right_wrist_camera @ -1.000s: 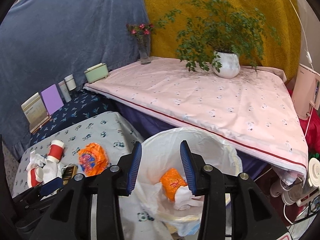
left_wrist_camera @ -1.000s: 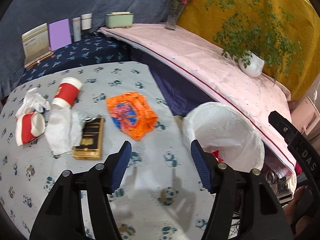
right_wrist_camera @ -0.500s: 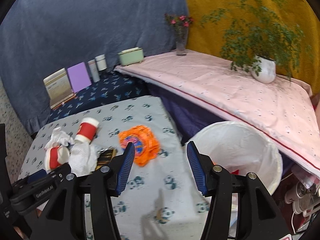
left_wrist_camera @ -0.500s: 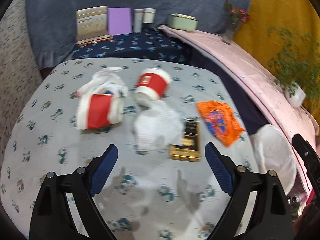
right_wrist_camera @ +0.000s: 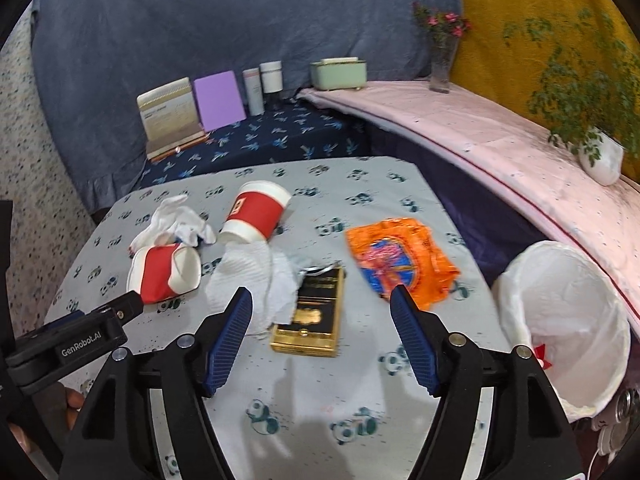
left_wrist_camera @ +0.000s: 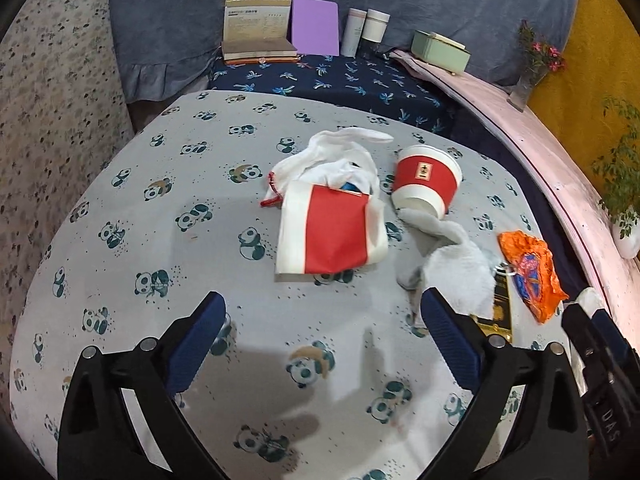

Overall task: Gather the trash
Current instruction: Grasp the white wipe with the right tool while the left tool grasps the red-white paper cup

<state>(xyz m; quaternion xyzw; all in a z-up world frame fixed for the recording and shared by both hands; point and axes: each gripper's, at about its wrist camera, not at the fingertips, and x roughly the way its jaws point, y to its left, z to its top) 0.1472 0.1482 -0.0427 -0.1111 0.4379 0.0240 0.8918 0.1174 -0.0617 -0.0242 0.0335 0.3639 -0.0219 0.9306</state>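
Observation:
On the panda-print table [left_wrist_camera: 168,248] lies a squashed red and white cup [left_wrist_camera: 332,234] [right_wrist_camera: 164,272], with a second red cup [left_wrist_camera: 426,186] [right_wrist_camera: 256,212] on its side behind it. Crumpled white paper [left_wrist_camera: 456,264] [right_wrist_camera: 256,280], a white rag [left_wrist_camera: 336,160], a black and gold box [right_wrist_camera: 314,316] and an orange wrapper [right_wrist_camera: 400,264] [left_wrist_camera: 530,270] lie beside them. My left gripper [left_wrist_camera: 322,326] hovers in front of the squashed cup, jaws opening, nothing between them. My right gripper [right_wrist_camera: 322,320] hangs over the box, jaws opening, empty. The white-lined bin [right_wrist_camera: 560,320] stands right of the table.
Books [left_wrist_camera: 258,24], a purple card [left_wrist_camera: 314,26], two white jars [left_wrist_camera: 366,30] and a green box [left_wrist_camera: 440,50] line the dark blue shelf behind. A pink-covered ledge [right_wrist_camera: 500,148] with a flower vase [right_wrist_camera: 442,60] and potted plant [right_wrist_camera: 600,156] runs along the right.
Both grippers swung left from the bin toward the trash on the table, and both have widened their jaws. The squashed cup now sits centred ahead of the left gripper.

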